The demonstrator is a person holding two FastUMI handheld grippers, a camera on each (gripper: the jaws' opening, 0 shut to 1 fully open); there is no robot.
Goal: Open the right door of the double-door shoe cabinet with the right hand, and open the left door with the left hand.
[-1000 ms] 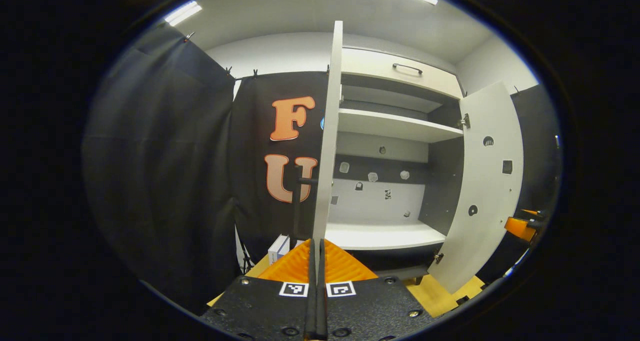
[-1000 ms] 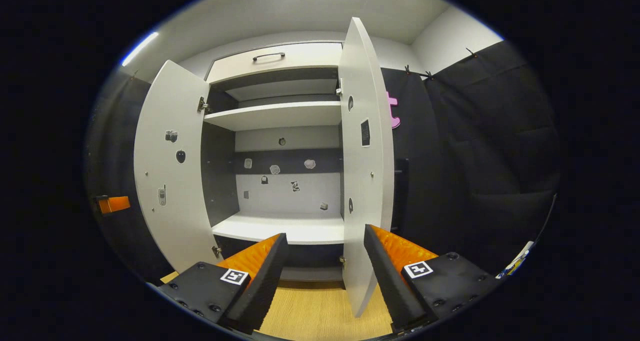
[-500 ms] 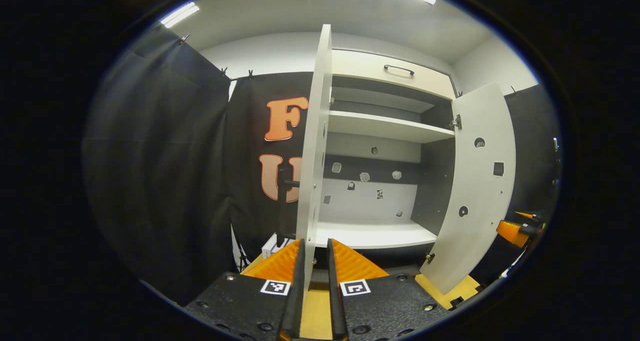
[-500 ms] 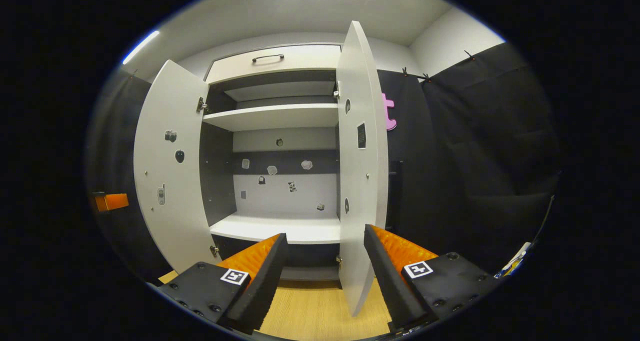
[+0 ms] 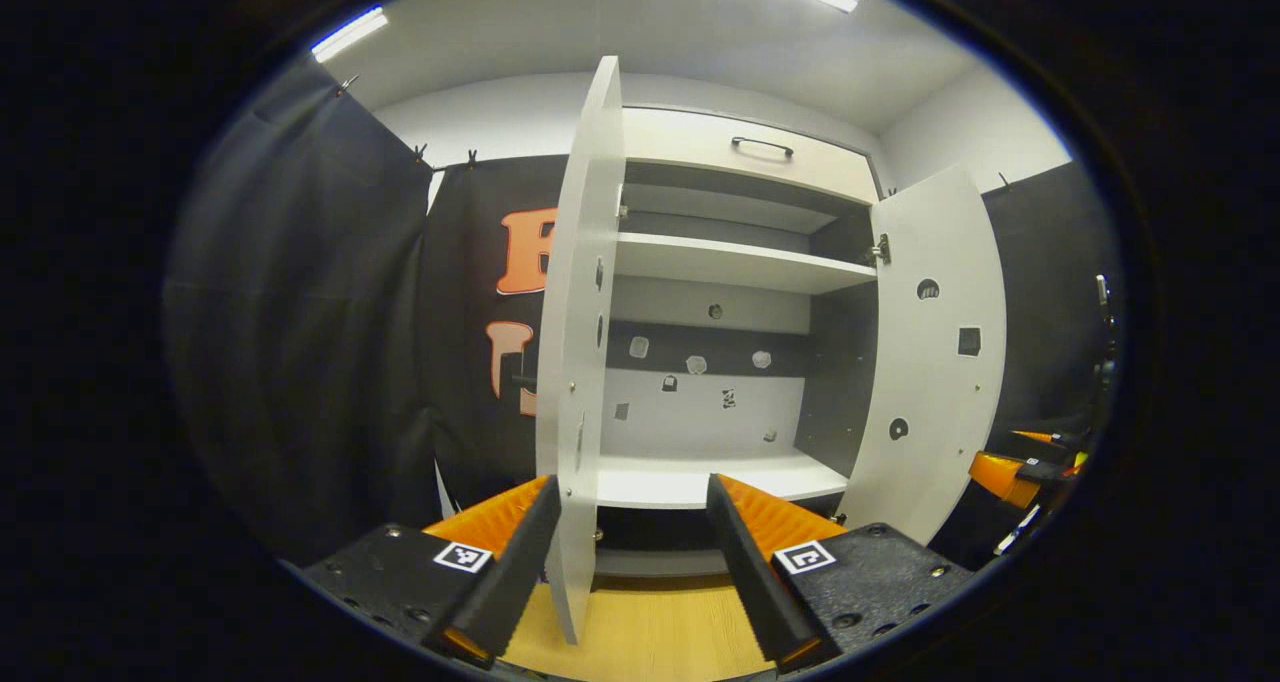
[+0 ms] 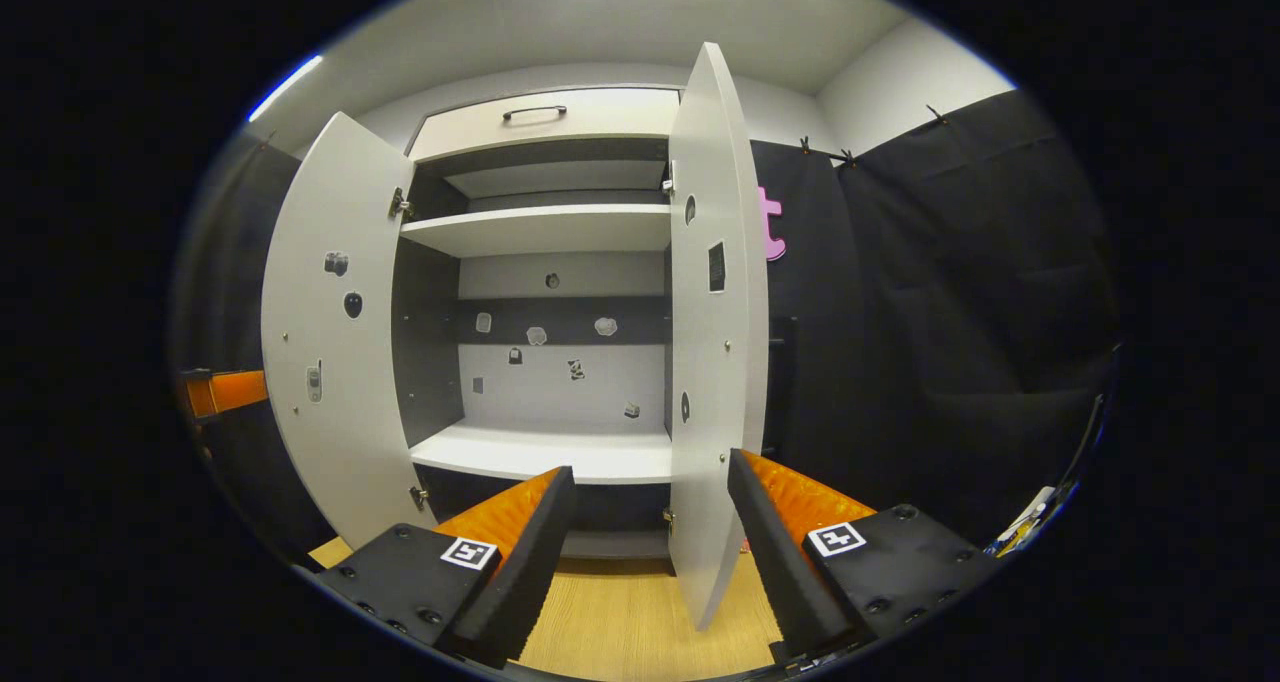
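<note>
The white shoe cabinet (image 5: 740, 262) stands with both doors swung out, baring its dark grey inside and two shelves. In the left gripper view the left door (image 5: 575, 362) is seen nearly edge-on, and its lower edge stands between the fingers of my open left gripper (image 5: 630, 572), close to the left finger (image 5: 515, 567) without being pressed. The right door (image 5: 930, 362) hangs wide at the right. In the right gripper view the right door (image 6: 715, 362) drops between the spread fingers of my open right gripper (image 6: 645, 562), and the left door (image 6: 330, 342) stands open at the left.
A drawer with a black handle (image 5: 760, 145) tops the cabinet. Small stickers dot the back panel (image 6: 560, 362). Wooden floor (image 6: 620, 622) lies in front. Black cloth walls close in on both sides. The other gripper's orange part shows at each far edge (image 5: 1005, 472) (image 6: 225, 392).
My left gripper was shut on the left door's edge a second ago; it has let go and spread wide. The left door has swung a little further out. The right gripper barely shifted.
</note>
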